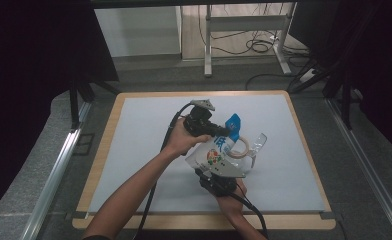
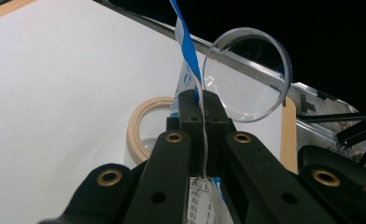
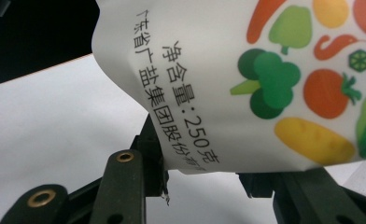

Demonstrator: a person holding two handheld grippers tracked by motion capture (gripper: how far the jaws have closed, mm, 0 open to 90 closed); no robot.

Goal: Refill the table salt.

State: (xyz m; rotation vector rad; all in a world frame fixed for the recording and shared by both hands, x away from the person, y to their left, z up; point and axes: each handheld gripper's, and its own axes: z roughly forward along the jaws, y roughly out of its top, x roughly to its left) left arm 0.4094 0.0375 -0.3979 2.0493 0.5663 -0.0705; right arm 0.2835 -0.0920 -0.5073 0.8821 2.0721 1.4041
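A white bag (image 1: 210, 156) with a blue top and printed vegetables hangs above the grey mat, held between both grippers. My left gripper (image 1: 223, 132) is shut on the bag's thin upper edge (image 2: 202, 122), and the blue strip (image 2: 183, 37) rises beyond its jaws. My right gripper (image 1: 219, 174) grips the bag's lower end; in the right gripper view the bag (image 3: 265, 70) sits between the jaws of that gripper (image 3: 204, 163). Just right of the bag lie a tan ring (image 1: 242, 148) (image 2: 136, 124) and a clear round container (image 1: 257, 144) (image 2: 246, 74). I cannot tell whether they are joined.
The grey mat (image 1: 149, 150) covers a wooden-edged table (image 1: 105, 150). A metal rail (image 1: 54, 175) runs along the left, another along the right. Table legs and cables (image 1: 256, 45) stand on the floor behind. Dark curtains close off both sides.
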